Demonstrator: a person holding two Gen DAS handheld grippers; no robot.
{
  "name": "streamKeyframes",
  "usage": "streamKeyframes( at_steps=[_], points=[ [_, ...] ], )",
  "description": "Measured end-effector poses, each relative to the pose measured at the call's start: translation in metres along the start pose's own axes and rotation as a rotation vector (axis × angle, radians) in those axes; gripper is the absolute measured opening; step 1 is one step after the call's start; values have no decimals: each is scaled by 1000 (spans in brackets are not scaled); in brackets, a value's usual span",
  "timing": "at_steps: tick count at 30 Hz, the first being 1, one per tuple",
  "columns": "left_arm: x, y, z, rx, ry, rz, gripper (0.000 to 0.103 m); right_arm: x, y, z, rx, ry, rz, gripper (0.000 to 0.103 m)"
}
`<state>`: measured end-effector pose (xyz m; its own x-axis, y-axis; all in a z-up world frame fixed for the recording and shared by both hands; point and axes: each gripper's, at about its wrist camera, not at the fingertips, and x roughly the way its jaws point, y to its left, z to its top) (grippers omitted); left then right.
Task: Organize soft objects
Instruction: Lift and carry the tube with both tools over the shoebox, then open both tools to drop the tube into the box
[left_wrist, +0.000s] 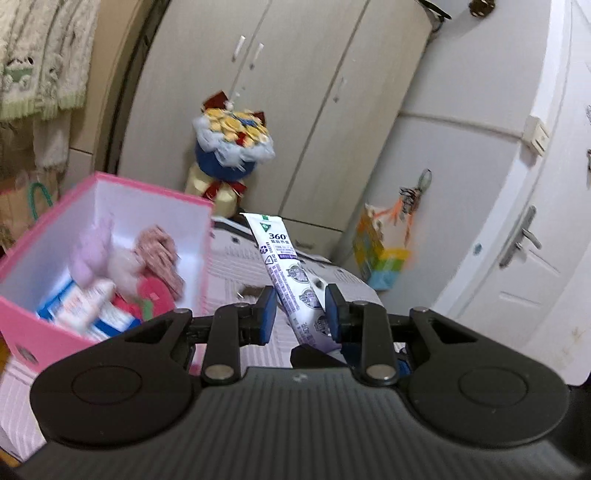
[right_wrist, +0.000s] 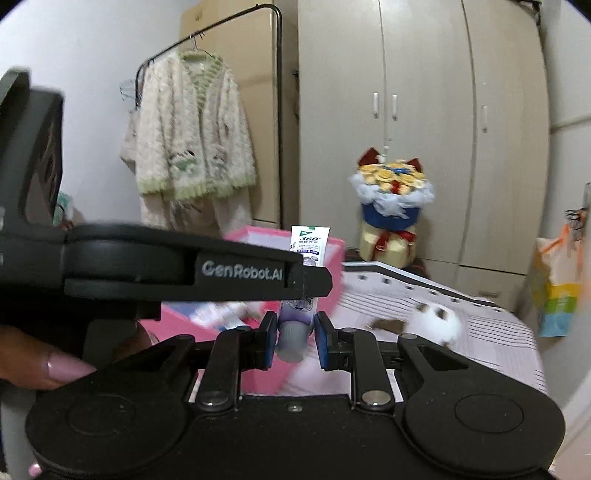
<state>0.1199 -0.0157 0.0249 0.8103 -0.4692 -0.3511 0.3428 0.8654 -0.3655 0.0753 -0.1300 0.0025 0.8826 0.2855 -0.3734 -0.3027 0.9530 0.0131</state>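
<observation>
Both our grippers meet on one tube (left_wrist: 291, 280) above the bed (left_wrist: 236, 258). Nearest us, the left gripper (left_wrist: 301, 314) is clamped on the tube's middle, its blue pads (left_wrist: 267, 314) pressed to either side, and the tube slants up and away to its crimped end. In the right wrist view the right gripper (right_wrist: 295, 334) has its jaws nearly shut around the grey cap end (right_wrist: 293, 338), with the left gripper's black body crossing in front just above it; whether those pads press the cap firmly we cannot tell.

Just beyond, to the left, the pink box (left_wrist: 110, 184) stands open on the bed, already holding a plush toy (left_wrist: 122, 254) and a blue and white pack (left_wrist: 85, 314). We judge the step in hand is carrying the tube over to that box.

To do it well, we should keep both ends travelling together so the soft tube neither bends nor twists, clear the box's near wall, and lower the tube into the free space before letting go, one gripper at a time.

Farther off, a white plush (right_wrist: 436, 321) lies on the bed, still to be sorted. A bouquet (left_wrist: 232, 144) and wardrobe (left_wrist: 295, 92) stand behind.
</observation>
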Motion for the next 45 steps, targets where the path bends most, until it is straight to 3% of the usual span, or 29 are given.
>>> streamKeyframes(
  at_steps=[8,15,21,29,31,33,35,45],
  points=[
    [27,57,35,-27,12,97,27,74,1,23,99,32,145,26],
    [65,109,43,-91,77,170,27,148,-2,26,201,147,259,26],
    [89,136,36,-130,136,190,27,180,8,22,159,235,247,26],
    [93,146,30,-134,174,202,33,185,26,19,-2,253,188,26],
    [88,145,29,-126,175,201,41,183,28,20,-15,252,169,31],
    [82,143,28,-120,169,197,44,178,30,20,-37,247,144,46],
    [73,139,29,-103,154,198,51,170,32,21,-64,236,146,48],
    [26,110,38,11,92,179,60,119,29,33,-123,172,131,55]
  ],
)
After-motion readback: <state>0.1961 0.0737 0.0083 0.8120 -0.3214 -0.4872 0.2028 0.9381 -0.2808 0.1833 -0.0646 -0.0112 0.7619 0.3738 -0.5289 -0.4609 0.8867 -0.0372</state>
